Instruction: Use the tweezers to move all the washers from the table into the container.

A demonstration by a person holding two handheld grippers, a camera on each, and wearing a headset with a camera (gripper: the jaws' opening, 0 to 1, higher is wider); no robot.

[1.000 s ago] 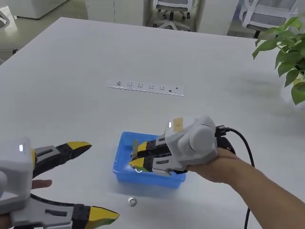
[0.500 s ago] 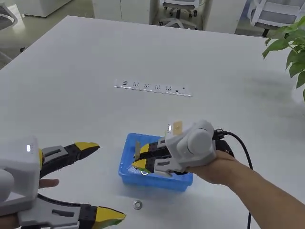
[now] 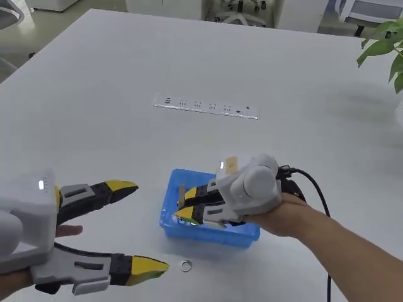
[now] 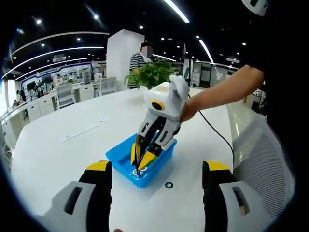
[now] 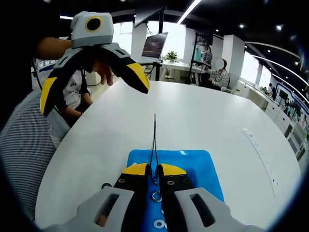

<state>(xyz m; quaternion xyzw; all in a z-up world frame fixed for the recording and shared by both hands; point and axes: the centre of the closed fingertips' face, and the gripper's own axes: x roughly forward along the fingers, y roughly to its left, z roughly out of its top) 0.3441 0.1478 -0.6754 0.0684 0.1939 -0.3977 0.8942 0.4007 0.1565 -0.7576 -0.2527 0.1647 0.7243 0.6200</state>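
Note:
A blue container (image 3: 172, 227) sits on the white table. My right gripper (image 3: 189, 212) hovers over it, shut on thin metal tweezers (image 5: 154, 137) that point down into the container (image 5: 198, 166). Two washers (image 5: 156, 196) lie inside it under the jaws. One washer (image 3: 186, 265) lies on the table just in front of the container, and it is also visible in the left gripper view (image 4: 168, 184). My left gripper (image 3: 137, 226) is open, to the left of the container, holding nothing. In the left gripper view the tweezer tips (image 4: 137, 170) reach into the container (image 4: 120, 159).
A power strip (image 3: 206, 106) is set into the table further back. A potted plant (image 3: 384, 47) stands at the far right edge. The right gripper's cable (image 3: 315, 195) trails toward the person's arm. Office chairs stand beyond the table.
The head camera has shifted a little. The right gripper stays over the container with the tweezers, and the left gripper stays open beside it.

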